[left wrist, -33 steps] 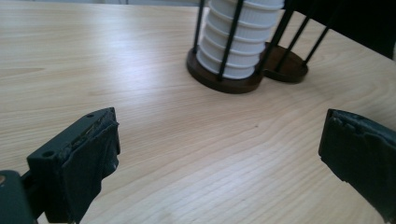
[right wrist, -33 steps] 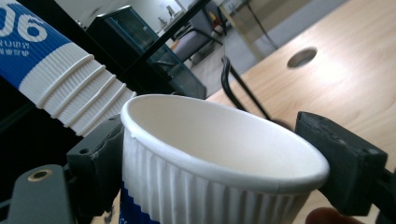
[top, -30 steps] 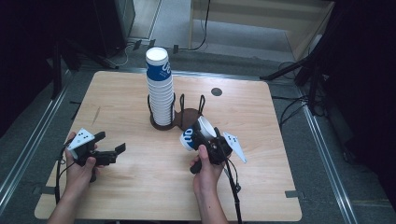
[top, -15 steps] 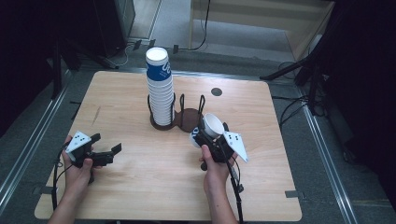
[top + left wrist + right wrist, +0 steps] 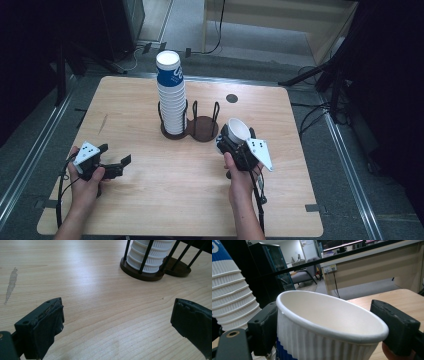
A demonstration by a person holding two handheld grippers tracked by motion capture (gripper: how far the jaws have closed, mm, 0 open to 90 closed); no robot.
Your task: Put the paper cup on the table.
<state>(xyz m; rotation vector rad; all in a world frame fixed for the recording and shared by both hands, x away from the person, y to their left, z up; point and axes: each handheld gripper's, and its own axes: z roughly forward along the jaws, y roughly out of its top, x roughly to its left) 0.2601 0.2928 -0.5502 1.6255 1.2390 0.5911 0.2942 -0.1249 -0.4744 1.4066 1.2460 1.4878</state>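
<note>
Cup (image 5: pixel 238 131) clamped in right gripper (image 5: pixel 235 142) has swung upright beside the holder's (image 5: pixel 202 129) empty ring, ready to drop in; left gripper (image 5: pixel 122 165) gapes idle.

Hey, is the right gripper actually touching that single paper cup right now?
Touching. In the right gripper view, the right gripper has both black jaws pressed against the sides of the paper cup, just below its rim.

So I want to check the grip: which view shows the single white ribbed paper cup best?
The right gripper view: the white ribbed paper cup sits close up between the right gripper's black fingers, open mouth visible. The high view shows it small, tilted, beside the dark wire cup holder. The left gripper view faces the stack instead.
</note>
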